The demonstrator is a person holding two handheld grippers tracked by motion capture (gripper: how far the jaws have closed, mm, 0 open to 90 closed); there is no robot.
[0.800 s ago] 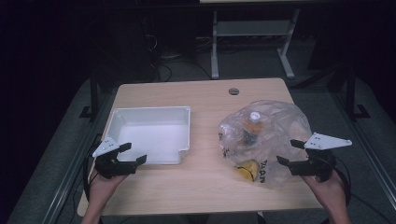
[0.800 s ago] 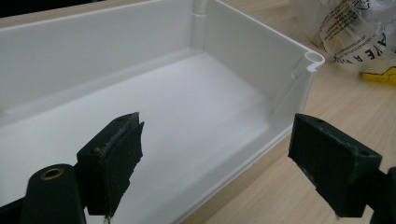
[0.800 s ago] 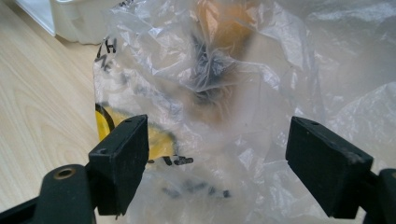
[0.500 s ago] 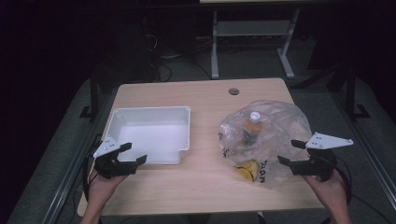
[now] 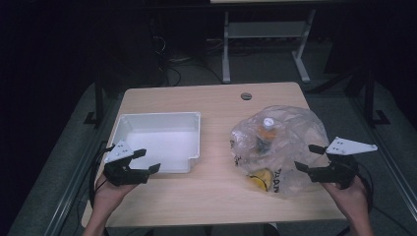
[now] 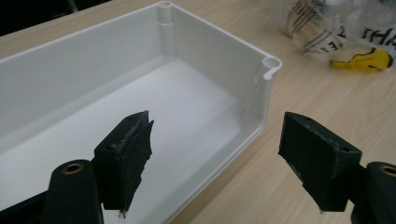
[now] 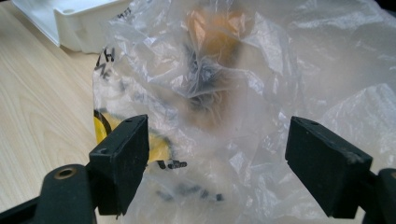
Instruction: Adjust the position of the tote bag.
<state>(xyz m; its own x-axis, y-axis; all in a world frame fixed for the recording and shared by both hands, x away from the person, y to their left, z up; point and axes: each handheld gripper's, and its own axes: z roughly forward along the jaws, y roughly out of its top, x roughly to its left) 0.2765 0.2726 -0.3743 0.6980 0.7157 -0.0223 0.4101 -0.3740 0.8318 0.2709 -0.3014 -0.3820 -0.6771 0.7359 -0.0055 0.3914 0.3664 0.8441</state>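
Note:
A clear plastic bag (image 5: pixel 279 142) with black print and a yellow mark lies crumpled on the right half of the table; a bottle with a white cap (image 5: pixel 268 123) and orange contents shows through it. My right gripper (image 5: pixel 309 158) is open at the bag's right edge, its jaws wide in front of the bag (image 7: pixel 224 98) with nothing pinched. An empty white tray (image 5: pixel 162 140) sits on the left half. My left gripper (image 5: pixel 145 161) is open over the tray's near left corner; one jaw hangs above the tray's floor (image 6: pixel 154 116), the other above the bare tabletop.
The light wooden table (image 5: pixel 211 187) has a round cable hole (image 5: pixel 246 96) near its far edge. Bare wood lies between the tray and the bag and along the front. A metal frame (image 5: pixel 265 39) stands on the dark floor behind the table.

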